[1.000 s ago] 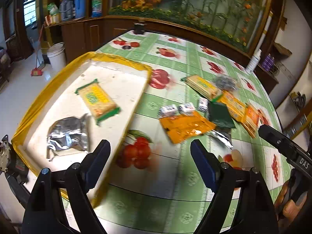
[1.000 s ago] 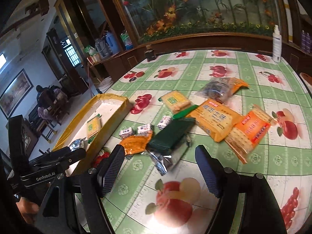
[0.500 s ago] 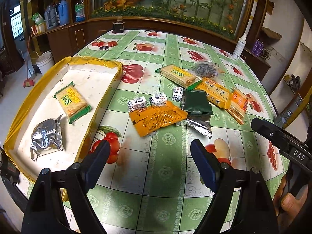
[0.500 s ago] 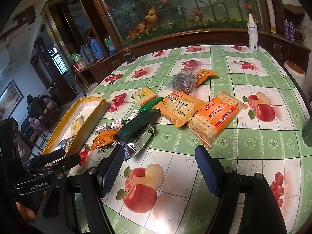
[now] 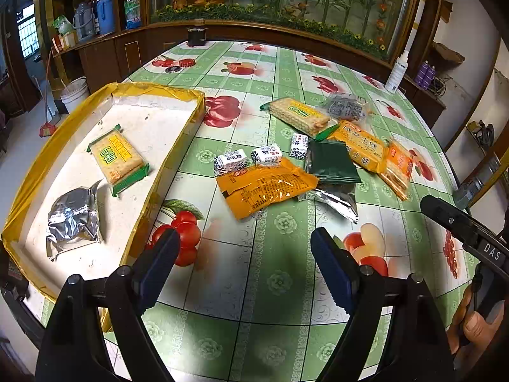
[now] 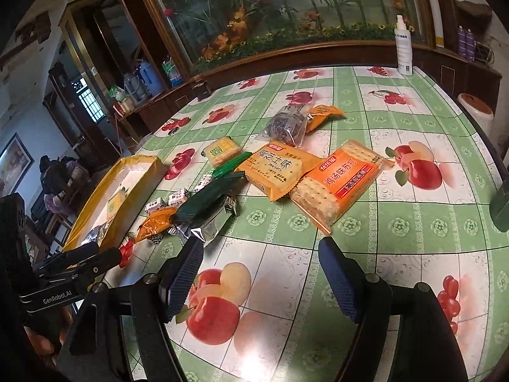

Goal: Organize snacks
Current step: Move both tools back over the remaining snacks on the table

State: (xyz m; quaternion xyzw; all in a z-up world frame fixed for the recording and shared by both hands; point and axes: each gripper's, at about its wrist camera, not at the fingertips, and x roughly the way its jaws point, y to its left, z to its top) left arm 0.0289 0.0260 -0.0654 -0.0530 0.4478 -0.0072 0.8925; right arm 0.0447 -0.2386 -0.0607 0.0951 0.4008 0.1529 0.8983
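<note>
The surface point(image 5: 276, 286) wears a green-checked cloth printed with fruit. A yellow-rimmed tray point(image 5: 187, 133) lies on it. Right of the tray lie loose snacks: three small white candies point(image 5: 230, 161), an orange packet point(image 5: 265, 186), a dark green pouch point(image 5: 332, 162) overlapping a silver one point(image 5: 334, 202), and cracker packs point(image 5: 297, 114) beyond.

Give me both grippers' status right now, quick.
Left gripper: open, holding nothing, above the tablecloth.
Right gripper: open, holding nothing, short of the snacks.
</note>
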